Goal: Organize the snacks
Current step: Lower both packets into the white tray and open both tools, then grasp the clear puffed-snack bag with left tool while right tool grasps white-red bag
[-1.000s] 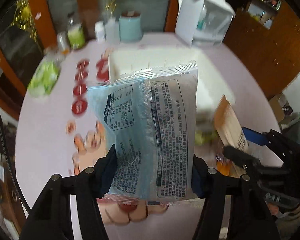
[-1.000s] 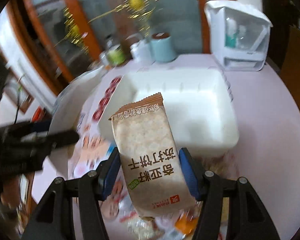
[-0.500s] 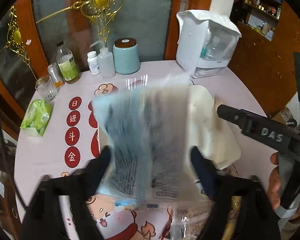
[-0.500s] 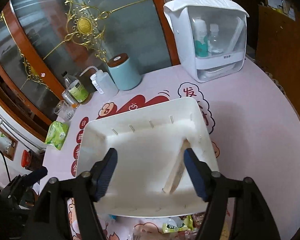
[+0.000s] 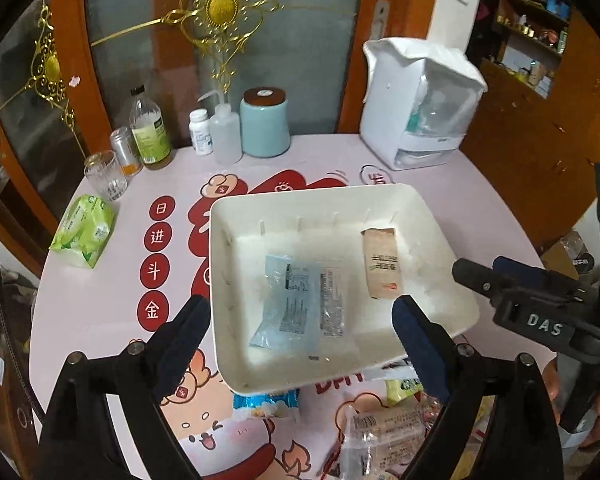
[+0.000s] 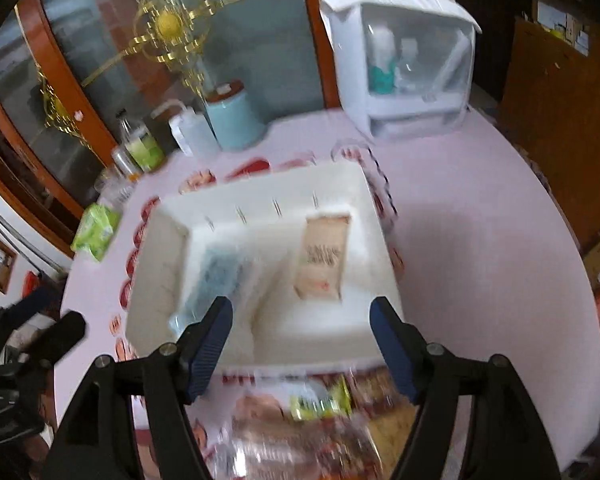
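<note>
A white tray (image 5: 420,208) (image 6: 152,248) stands mid-table on the pink printed cloth. Flat inside it lie a pale blue packet (image 5: 296,304) (image 6: 216,276) on the left and a brown cracker packet (image 5: 382,262) (image 6: 324,256) on the right. My left gripper (image 5: 302,320) hangs open over the tray's near edge, nothing between its fingers. My right gripper (image 6: 300,316) is open and empty too, above the tray's near rim; in the left wrist view it shows at the right (image 5: 540,304). A pile of loose snack packets (image 5: 380,432) (image 6: 300,412) lies in front of the tray.
Along the table's back stand a teal canister (image 5: 265,122), a squeeze bottle (image 5: 226,134), a pill bottle (image 5: 201,132), a green-labelled bottle (image 5: 150,132) and a glass (image 5: 105,176). A green tissue pack (image 5: 85,230) lies left; a white clear-fronted box (image 5: 420,104) stands back right.
Both grippers opened and let go of their packets. The blue packet and the brown cracker packet dropped into the tray, and both grippers drew back toward its near edge.
</note>
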Motion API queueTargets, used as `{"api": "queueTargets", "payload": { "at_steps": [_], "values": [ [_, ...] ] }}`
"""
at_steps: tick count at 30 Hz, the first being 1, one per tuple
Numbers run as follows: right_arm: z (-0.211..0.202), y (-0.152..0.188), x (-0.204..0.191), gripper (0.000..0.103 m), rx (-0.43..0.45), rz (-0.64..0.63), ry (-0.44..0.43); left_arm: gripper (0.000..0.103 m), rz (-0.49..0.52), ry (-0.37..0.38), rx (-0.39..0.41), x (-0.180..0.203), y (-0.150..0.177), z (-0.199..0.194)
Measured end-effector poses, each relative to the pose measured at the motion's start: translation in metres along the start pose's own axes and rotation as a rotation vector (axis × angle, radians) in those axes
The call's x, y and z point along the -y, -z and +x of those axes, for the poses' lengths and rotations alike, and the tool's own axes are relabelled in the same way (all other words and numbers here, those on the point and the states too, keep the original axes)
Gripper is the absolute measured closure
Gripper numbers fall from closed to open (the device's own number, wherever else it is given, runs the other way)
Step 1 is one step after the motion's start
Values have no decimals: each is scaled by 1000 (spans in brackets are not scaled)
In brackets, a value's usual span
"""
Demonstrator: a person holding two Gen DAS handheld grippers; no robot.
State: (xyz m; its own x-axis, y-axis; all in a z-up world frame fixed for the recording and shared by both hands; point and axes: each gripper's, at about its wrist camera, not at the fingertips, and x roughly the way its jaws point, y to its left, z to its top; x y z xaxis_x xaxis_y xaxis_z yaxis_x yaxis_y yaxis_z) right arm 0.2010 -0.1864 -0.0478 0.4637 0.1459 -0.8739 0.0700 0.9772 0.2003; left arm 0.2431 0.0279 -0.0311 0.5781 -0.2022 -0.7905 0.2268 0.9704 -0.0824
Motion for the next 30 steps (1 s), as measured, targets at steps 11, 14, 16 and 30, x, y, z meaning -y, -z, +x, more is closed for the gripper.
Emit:
{"api": "queueTargets", "payload": {
  "at_steps": [11,14,16,30],
  "values": [
    [-68,60,9,31,137,-35,17,11,57,52,113,26,45,-70],
    [-79,70,8,31,140,-45,12,11,57,59,113,35,56,-82],
    [-83,74,6,31,145,-57,7,11,60,75,110,43,64,-90],
    [-96,103,13,31,165,-88,94,11,19,84,65,65,99,-99]
  ]
}}
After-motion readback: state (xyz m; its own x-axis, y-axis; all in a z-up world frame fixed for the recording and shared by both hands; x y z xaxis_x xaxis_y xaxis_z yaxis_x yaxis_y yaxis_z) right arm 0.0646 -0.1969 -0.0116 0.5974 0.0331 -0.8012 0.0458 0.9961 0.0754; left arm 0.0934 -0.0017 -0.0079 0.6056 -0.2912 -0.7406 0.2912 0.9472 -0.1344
